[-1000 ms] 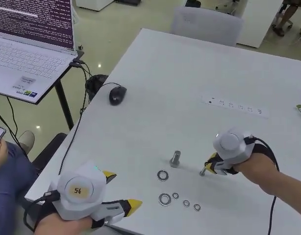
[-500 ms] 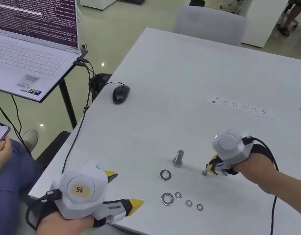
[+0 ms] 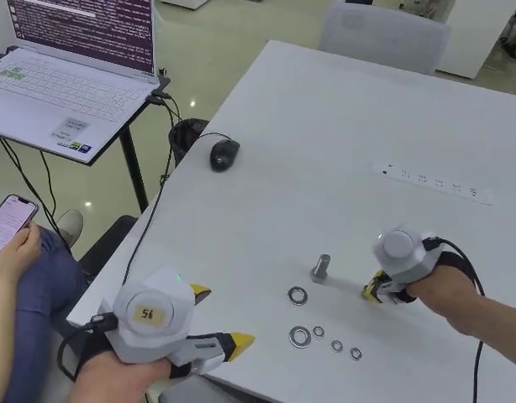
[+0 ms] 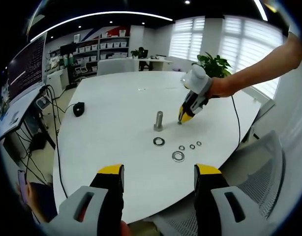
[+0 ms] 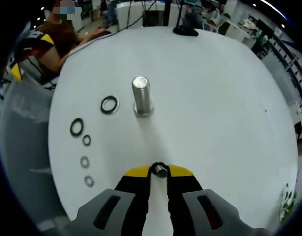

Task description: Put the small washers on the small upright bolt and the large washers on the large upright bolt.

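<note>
The large upright bolt stands mid-table. Just left of it lie two large washers and a row of three small washers. My right gripper is down at the table right of the large bolt, shut on the small bolt, whose top shows between the yellow tips. My left gripper hovers open at the table's near edge, nothing between its fingers, facing the washers and the right gripper.
A black mouse with its cable lies near the left edge, and a white power strip at the far right. A laptop sits on a side stand to the left. A seated person holds a phone. A chair stands beyond the table.
The head camera has swung, so the whole scene slid right. The right gripper stays at the small bolt and the left gripper stays open at the near edge.
</note>
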A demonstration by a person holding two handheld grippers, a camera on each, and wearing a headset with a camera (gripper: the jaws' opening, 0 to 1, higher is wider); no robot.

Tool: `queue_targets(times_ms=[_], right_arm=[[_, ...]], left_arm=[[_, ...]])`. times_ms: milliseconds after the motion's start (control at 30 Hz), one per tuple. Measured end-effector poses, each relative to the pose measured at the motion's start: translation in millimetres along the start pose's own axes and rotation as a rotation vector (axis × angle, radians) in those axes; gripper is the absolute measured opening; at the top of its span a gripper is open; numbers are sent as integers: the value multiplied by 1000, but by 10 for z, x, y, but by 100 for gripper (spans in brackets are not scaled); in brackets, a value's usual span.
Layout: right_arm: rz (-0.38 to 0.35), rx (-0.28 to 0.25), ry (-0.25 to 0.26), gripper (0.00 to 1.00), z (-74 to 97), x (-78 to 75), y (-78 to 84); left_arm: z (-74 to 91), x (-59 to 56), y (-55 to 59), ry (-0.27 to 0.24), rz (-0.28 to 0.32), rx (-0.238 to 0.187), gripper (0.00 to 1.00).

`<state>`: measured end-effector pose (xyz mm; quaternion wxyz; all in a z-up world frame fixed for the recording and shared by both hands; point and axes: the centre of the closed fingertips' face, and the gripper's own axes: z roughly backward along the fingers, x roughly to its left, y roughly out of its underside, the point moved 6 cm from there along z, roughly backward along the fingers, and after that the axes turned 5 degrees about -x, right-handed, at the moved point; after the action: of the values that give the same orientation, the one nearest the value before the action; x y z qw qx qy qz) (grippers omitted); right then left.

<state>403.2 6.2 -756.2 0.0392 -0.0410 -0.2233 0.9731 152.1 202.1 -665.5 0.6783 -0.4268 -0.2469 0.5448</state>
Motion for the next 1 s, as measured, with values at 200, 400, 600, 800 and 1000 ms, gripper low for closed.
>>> queue_targets(times_ms=[200,400,600,800,1000], right_arm=[[-44,-7,-23,15,-17,16,26],[-51,-37,-15,19,81,7,51],[-89,-79,14,23,244,7,149],[-136,-106,15,28,364,157,335],[-168,-119,4,30,391,435,546]], left_arm=[[-19,-2,-10,5,-3,2,57],[-69,-23,-29,17,-9,5,57],[-102,-36,-69,31,-25,5,57],[-118,-68,-81,48,-43,12,57],[-134,-127,-58,77,-62,27,57]])
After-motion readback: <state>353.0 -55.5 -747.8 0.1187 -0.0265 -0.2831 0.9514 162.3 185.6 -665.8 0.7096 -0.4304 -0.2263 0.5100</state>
